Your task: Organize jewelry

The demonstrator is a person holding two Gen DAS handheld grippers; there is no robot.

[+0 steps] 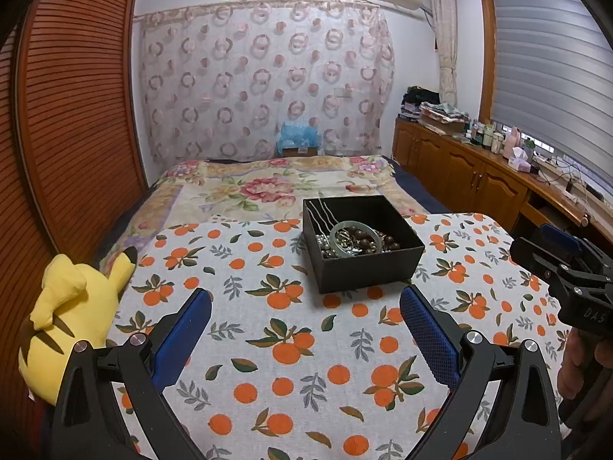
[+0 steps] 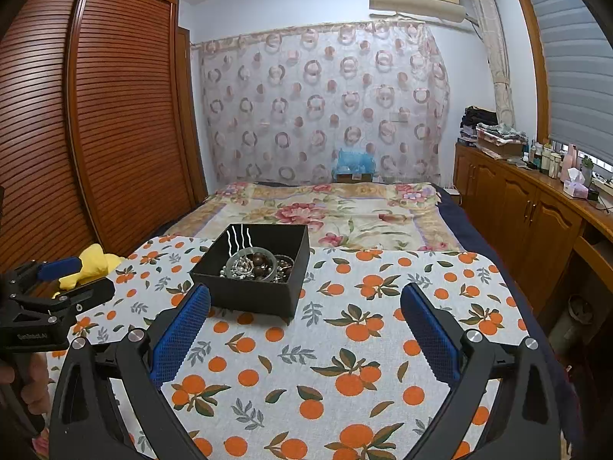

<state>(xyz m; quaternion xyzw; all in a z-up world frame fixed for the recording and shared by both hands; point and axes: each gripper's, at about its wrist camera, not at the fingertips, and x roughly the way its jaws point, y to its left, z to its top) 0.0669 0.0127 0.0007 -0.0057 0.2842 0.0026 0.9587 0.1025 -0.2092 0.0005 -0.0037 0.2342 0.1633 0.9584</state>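
Note:
A black open box (image 1: 367, 272) (image 2: 249, 291) sits on the orange-print tablecloth (image 1: 287, 345) (image 2: 345, 364). Inside lie a pale green bangle (image 1: 354, 238) (image 2: 251, 258), dark wooden beads (image 1: 383, 239) (image 2: 264, 260), silver beads and wavy hairpins (image 1: 325, 211) (image 2: 239, 239). My left gripper (image 1: 305, 301) is open, hovering over the cloth in front of the box, nothing between its blue pads. My right gripper (image 2: 305, 299) is open too, just right of the box's near corner. Each gripper shows in the other's view: the right gripper (image 1: 567, 268) and the left gripper (image 2: 49, 287).
A yellow plush toy (image 1: 72, 306) (image 2: 90, 262) lies at the table's left edge. Behind the table is a floral bed (image 1: 276, 184), a slatted wooden wardrobe (image 1: 76, 115) on the left, and cluttered wooden cabinets (image 1: 479, 176) on the right. A hand (image 1: 578, 364) holds the right gripper.

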